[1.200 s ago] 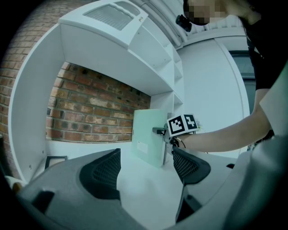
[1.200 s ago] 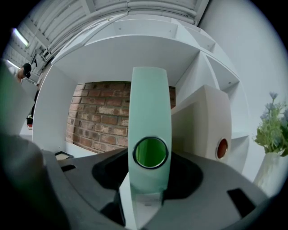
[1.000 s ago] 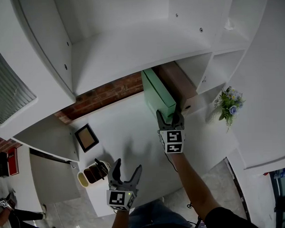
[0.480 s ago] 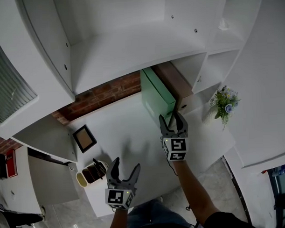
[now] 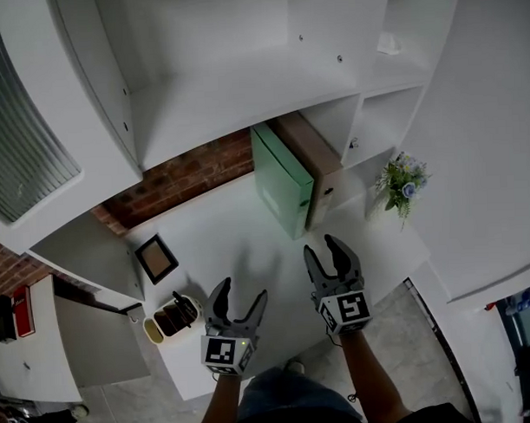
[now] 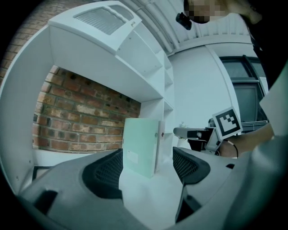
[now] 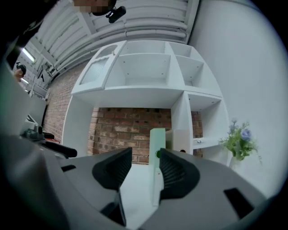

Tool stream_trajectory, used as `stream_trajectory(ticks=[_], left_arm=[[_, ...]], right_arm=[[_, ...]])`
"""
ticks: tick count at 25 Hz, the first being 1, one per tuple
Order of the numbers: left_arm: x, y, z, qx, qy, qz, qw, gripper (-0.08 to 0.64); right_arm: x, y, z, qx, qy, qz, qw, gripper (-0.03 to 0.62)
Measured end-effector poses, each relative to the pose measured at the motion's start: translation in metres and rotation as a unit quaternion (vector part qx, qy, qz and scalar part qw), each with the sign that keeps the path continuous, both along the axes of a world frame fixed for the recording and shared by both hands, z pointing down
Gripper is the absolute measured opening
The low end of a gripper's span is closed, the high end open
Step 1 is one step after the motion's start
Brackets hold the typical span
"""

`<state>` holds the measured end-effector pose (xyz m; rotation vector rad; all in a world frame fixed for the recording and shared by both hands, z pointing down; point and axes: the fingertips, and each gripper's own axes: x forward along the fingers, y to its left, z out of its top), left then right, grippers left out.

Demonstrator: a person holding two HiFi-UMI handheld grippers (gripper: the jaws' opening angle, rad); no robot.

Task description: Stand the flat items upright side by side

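Observation:
Two flat file boxes stand upright side by side on the white desk against the shelf divider: a green one [image 5: 281, 181] and a brown one [image 5: 315, 159] to its right. In the left gripper view, the green box [image 6: 140, 146] shows ahead with the pale one [image 6: 164, 140] behind it. The right gripper view looks at the green spine [image 7: 157, 140]. My right gripper [image 5: 328, 251] hovers near the desk's front, apart from the boxes. Its jaws are closing with nothing between them. My left gripper [image 5: 240, 296] hangs open and empty at the front edge.
A small dark picture frame [image 5: 157, 256] lies at the desk's left. A cream holder with dark contents [image 5: 171, 319] stands by the left gripper. A flower pot [image 5: 402, 181] sits at the right. White shelf compartments [image 5: 243, 86] overhang the desk, with a brick wall [image 5: 177, 176] behind.
My right gripper has let go of the brown box and pulled back from the boxes toward the desk's front edge. The left gripper has stayed about where it was.

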<state>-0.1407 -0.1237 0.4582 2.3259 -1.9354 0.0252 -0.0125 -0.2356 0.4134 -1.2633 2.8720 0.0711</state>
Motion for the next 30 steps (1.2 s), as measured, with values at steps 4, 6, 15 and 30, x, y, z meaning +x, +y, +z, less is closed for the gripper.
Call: stream_trajectory(ticks=[4, 6, 15, 30], left_arm=[[0.017, 0.004, -0.008, 0.003, -0.010, 0.032, 0.9994, 0.312], [0.026, 0.008, -0.010, 0.005, -0.019, 0.049, 0.9986, 0.211], [0.068, 0.013, -0.028, 0.028, -0.034, 0.116, 0.9923, 0.025], [0.088, 0.015, -0.022, 0.012, -0.045, 0.143, 0.9886, 0.009]], right_arm=[[0.027, 0.033, -0.006, -0.005, -0.008, 0.013, 1.000, 0.128], [0.039, 0.046, -0.010, -0.004, -0.017, 0.018, 1.000, 0.088], [0.083, 0.088, -0.015, -0.007, -0.038, 0.072, 0.997, -0.002], [0.102, 0.113, 0.000, -0.035, -0.048, 0.090, 0.994, -0.002]])
